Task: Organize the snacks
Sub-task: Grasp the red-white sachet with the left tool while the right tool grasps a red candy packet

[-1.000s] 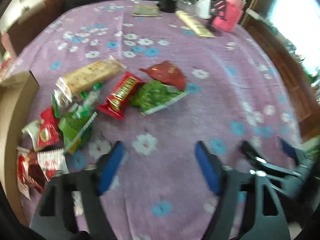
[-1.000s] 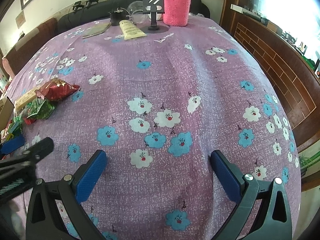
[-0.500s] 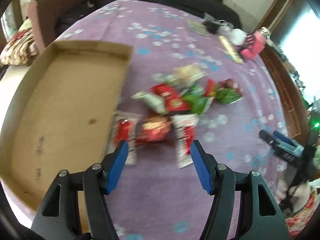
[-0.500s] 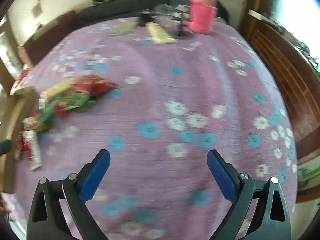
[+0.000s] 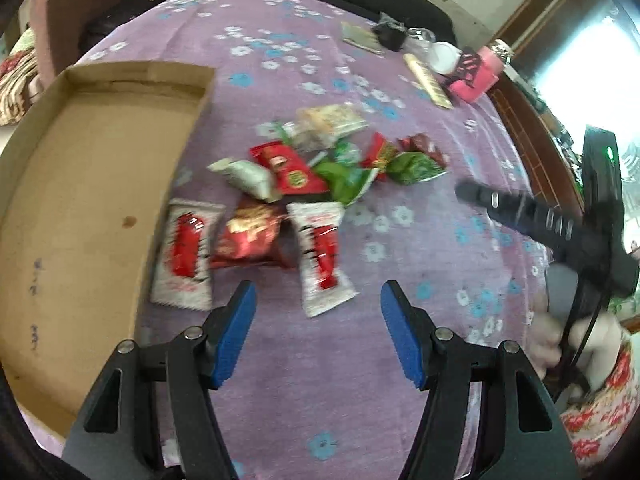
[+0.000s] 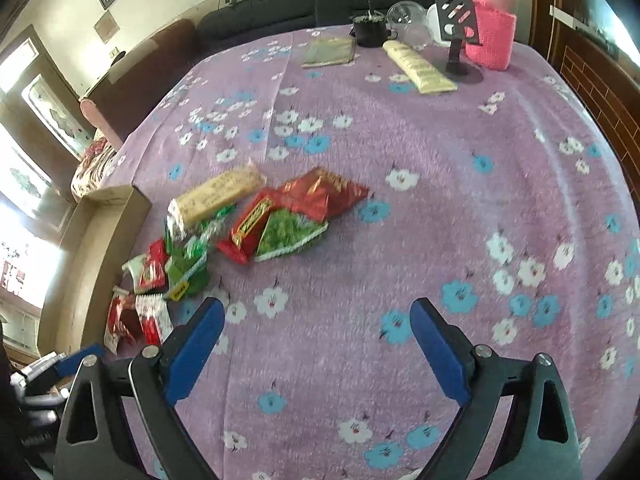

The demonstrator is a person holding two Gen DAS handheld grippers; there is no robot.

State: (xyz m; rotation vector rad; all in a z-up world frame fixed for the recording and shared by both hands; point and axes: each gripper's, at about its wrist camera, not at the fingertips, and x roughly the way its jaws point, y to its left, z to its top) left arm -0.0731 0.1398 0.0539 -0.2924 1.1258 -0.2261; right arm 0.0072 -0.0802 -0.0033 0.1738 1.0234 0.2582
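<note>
The snacks [image 5: 304,184] lie in a loose heap on the purple flowered tablecloth [image 5: 304,380], just beside the right wall of the shallow cardboard box [image 5: 80,208], which has nothing in it. Nearest you are two white-and-red packets [image 5: 322,256] with a dark red bag [image 5: 250,236] between them; behind those sit green and red wrappers and a pale cracker pack [image 5: 332,120]. Your left gripper [image 5: 318,336] hangs over bare cloth just short of the heap, jaws parted about halfway and holding nothing. Your right gripper [image 6: 318,354] is wide apart but closing, also with only cloth between its blue pads (the heap is off to its left). At the far edge stand a pink knitted bottle sleeve [image 6: 491,38], a phone stand [image 6: 458,28] and a cream tube [image 6: 418,66].
</note>
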